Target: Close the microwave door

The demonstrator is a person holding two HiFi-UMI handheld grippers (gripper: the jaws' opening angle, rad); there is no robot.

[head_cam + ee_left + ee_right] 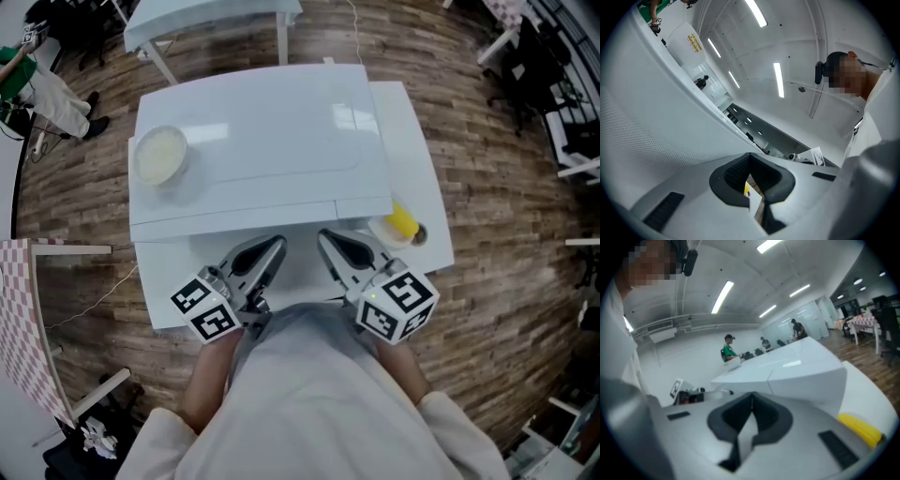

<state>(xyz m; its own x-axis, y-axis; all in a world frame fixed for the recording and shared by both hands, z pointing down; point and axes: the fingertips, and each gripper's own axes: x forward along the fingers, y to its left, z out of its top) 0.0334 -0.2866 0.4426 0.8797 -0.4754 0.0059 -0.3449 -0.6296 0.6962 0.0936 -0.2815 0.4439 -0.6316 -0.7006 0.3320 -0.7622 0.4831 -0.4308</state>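
The white microwave (258,141) stands on a white table (422,159), seen from above; its front edge faces me, and from here I cannot tell how the door stands. The microwave (797,366) fills the right gripper view as a white box with a seam down its near face. My left gripper (272,248) and right gripper (328,239) point at the front edge side by side, just short of it. Both are shut with nothing between the pads. In the left gripper view the left gripper (750,161) looks up along a white wall of the microwave (656,122).
A cream bowl (159,155) sits on the microwave's top at the left. A yellow object (401,223) lies on a small plate right of the microwave, also showing as the yellow object (860,427). Another white table (216,19) stands behind. A person in green (19,75) is at far left.
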